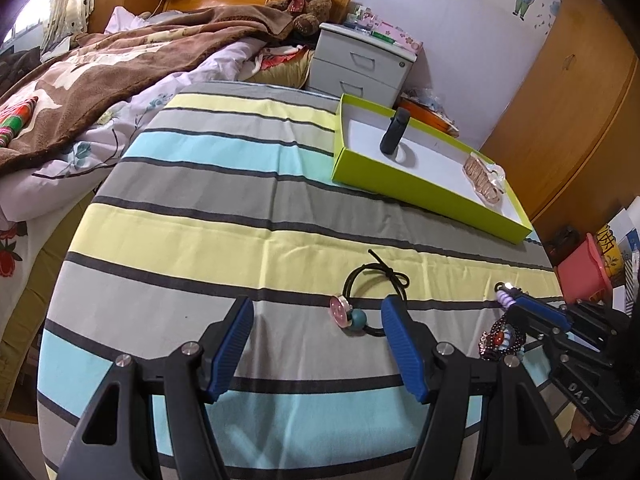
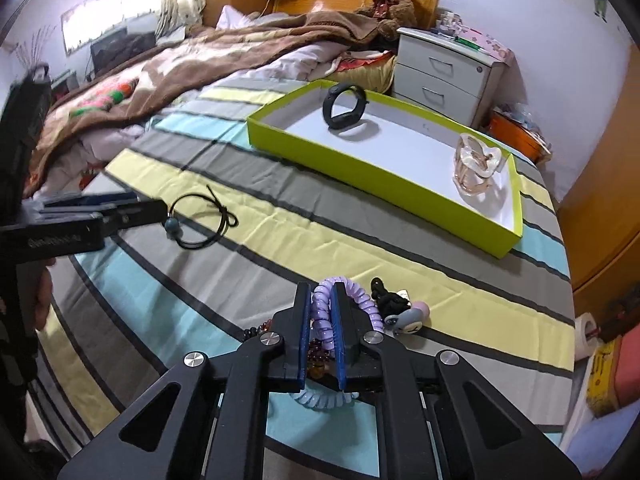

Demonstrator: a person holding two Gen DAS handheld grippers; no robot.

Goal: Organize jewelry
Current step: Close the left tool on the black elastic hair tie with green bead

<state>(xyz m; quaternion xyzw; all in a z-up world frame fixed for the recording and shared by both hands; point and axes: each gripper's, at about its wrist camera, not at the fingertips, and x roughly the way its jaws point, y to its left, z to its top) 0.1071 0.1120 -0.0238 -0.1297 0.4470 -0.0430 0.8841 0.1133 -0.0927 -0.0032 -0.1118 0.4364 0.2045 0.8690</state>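
Observation:
On the striped cloth, my right gripper (image 2: 321, 292) is shut on a purple spiral hair tie (image 2: 322, 316), its blue pads pinching one coil. A dark bead bracelet (image 2: 316, 350) lies under the jaws, and a black hair tie with a pink charm (image 2: 402, 312) sits just right of them. My left gripper (image 1: 318, 310) hovers open over a black cord hair tie with a pink disc and teal bead (image 1: 348, 316), touching nothing. In the left wrist view the right gripper (image 1: 506, 294) shows at the right edge, over the bead bracelet (image 1: 500, 340). The lime-green box (image 2: 384, 178) holds a black band (image 2: 344, 106) and a clear amber hair claw (image 2: 474, 170).
The table (image 1: 200, 220) carries a grey, yellow and blue striped cloth. A bed with a brown blanket (image 1: 100, 64) borders it on the left. A grey drawer unit (image 1: 360, 64) stands behind the box. A pink bin (image 1: 584, 268) and wooden wardrobe (image 1: 560, 120) stand at the right.

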